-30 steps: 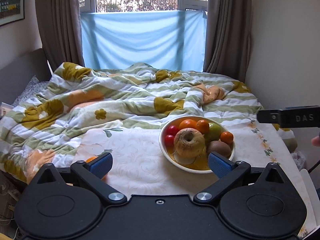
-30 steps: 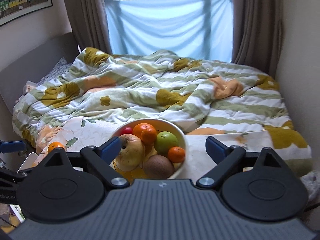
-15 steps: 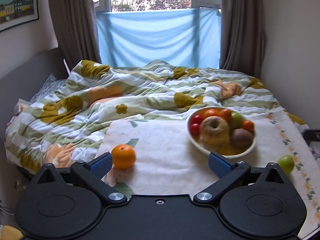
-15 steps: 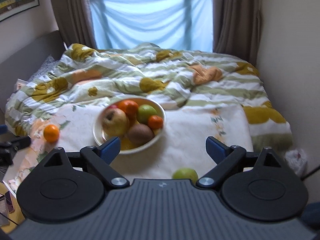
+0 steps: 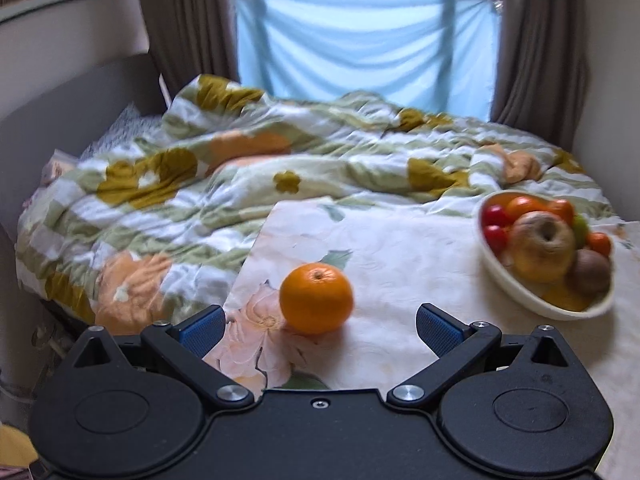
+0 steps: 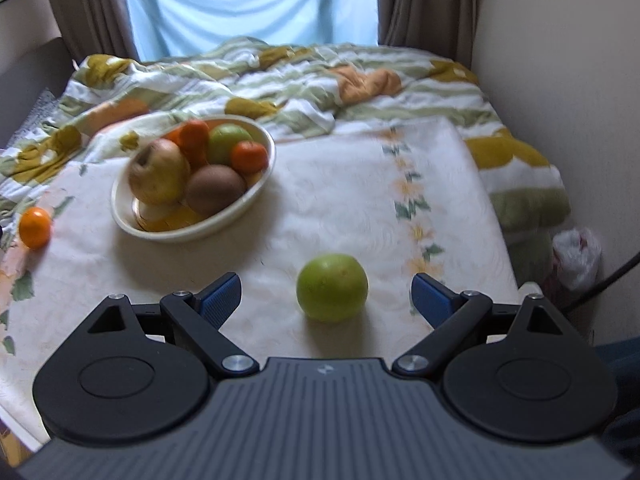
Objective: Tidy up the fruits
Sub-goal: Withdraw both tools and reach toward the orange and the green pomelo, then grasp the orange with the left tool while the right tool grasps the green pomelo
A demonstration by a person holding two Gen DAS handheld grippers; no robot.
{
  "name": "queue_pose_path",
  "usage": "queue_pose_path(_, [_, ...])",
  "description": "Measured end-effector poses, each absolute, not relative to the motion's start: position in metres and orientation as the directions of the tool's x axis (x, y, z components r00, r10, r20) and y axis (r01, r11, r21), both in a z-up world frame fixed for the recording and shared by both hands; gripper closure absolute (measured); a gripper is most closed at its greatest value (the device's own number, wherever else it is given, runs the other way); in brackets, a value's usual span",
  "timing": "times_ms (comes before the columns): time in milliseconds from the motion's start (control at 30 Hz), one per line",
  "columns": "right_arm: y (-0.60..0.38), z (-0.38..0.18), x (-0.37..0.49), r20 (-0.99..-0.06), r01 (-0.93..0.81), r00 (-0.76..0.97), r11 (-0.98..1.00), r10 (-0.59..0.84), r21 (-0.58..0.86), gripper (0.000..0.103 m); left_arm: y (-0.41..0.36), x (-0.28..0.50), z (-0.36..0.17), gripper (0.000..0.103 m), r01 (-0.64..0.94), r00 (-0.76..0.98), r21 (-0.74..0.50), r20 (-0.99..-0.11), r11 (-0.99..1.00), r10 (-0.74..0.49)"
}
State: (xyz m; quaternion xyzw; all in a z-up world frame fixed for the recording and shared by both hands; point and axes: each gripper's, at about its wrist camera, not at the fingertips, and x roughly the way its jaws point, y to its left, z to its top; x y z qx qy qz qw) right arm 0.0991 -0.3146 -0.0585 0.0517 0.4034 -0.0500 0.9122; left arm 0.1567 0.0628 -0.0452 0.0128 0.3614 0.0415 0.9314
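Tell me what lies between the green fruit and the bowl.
Only bare cream cloth separates the green fruit from the bowl, seen in the right wrist view.

left gripper (image 5: 318,324): black body, blue fingers (image 5: 202,328), silver screws | right gripper (image 6: 326,294): ribbed grey body, blue fingers (image 6: 222,298)

My left gripper (image 5: 318,330), a black two-finger tool with blue ribbed pads (image 5: 202,328), is spread wide with nothing between its fingers. My right gripper (image 6: 326,300), dark grey-bodied with the same blue pads (image 6: 430,298), is likewise splayed wide and grips nothing.
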Motion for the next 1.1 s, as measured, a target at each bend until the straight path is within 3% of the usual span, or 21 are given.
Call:
queue_pose_path(200, [-0.318,-0.077,0.109,-0.758,0.185,0.647,0.981,-0.075,0.061,0.000,0.071,0.188,-0.068,0.002,-0.078,0.713,0.052,-0.695,0.996,0.092])
queue_pose_path(400, [-0.317,-0.087,0.117,-0.768,0.196,0.635,0.978,-0.077,0.064,0.000,0.074,0.205,-0.081,0.013,-0.067,0.699,0.046,-0.711,0.997,0.079])
queue_pose_path(667, [-0.315,-0.094,0.126,-0.777,0.198,0.624,0.979,-0.084,0.053,0.000,0.076,0.213,-0.091,0.037,-0.030,0.679,0.027,-0.733,0.999,0.040])
queue_pose_path(867, [-0.315,-0.096,0.128,-0.777,0.210,0.624,0.976,-0.088,0.058,0.000,0.072,0.208,-0.090,0.038,0.000,0.683,0.057,-0.730,0.998,0.042])
queue_pose_path(1100, [-0.314,-0.100,0.133,-0.776,0.220,0.624,0.974,-0.093,0.060,0.010,0.073,0.197,-0.089,0.038,0.016,0.681,0.046,-0.732,0.999,0.023])
